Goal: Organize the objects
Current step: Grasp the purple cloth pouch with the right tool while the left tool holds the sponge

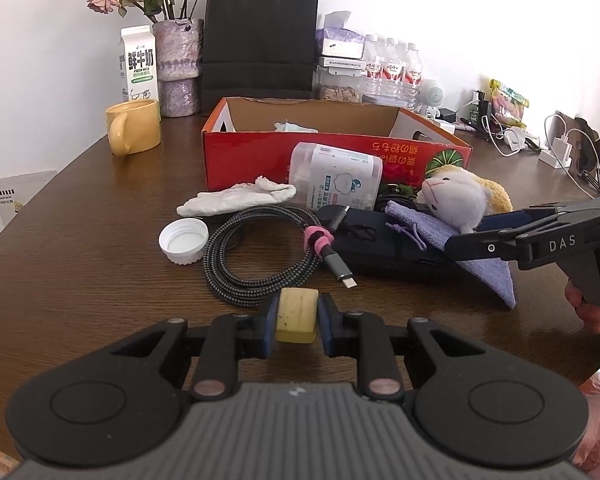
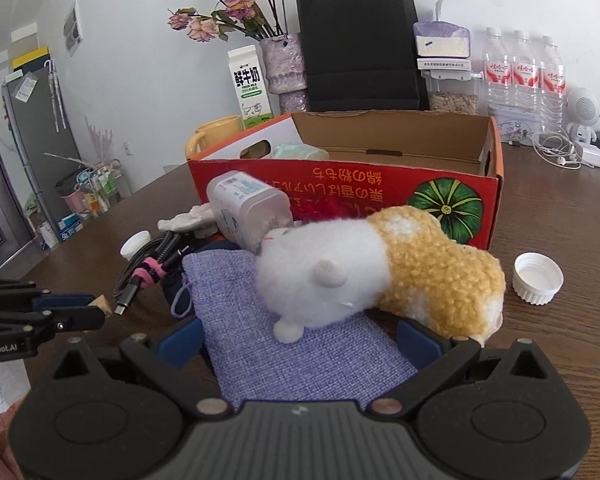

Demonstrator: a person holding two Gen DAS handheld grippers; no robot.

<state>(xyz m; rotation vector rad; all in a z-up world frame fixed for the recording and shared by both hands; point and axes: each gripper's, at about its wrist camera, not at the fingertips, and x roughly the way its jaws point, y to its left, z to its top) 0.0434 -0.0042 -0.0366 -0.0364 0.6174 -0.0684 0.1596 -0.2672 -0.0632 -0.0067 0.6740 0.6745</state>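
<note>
On the left, the left gripper (image 1: 297, 320) is clenched on a small yellow block (image 1: 296, 314), maybe soap, and holds it low over the table (image 1: 80, 240), just in front of the coiled cable (image 1: 260, 248). From this block the red box (image 1: 332, 152) lies straight ahead, behind the cable, the white cloth (image 1: 236, 200) and the lying plastic canister (image 1: 334, 182). So, in my judgement, the block must travel forward and rise over this pile and over the near wall of the box before it can go inside. The long axis of the box runs across the view, left to right, and its open top shows much free room. Going to the right, the plush toy (image 2: 380, 268) lies on its side on the purple pouch (image 2: 296, 340), with its long axis also nearly left to right, white head to the left and yellow body to the right. The right gripper (image 2: 300, 340) is released, with its jaws wide apart; the pouch runs between them and the toy is just ahead of the tips, not pressed by them. The right gripper is clearly the nearer one to the toy and the pouch, and the box stands directly behind them. A white cap (image 2: 538, 278) rests on the table at the far right.
</note>
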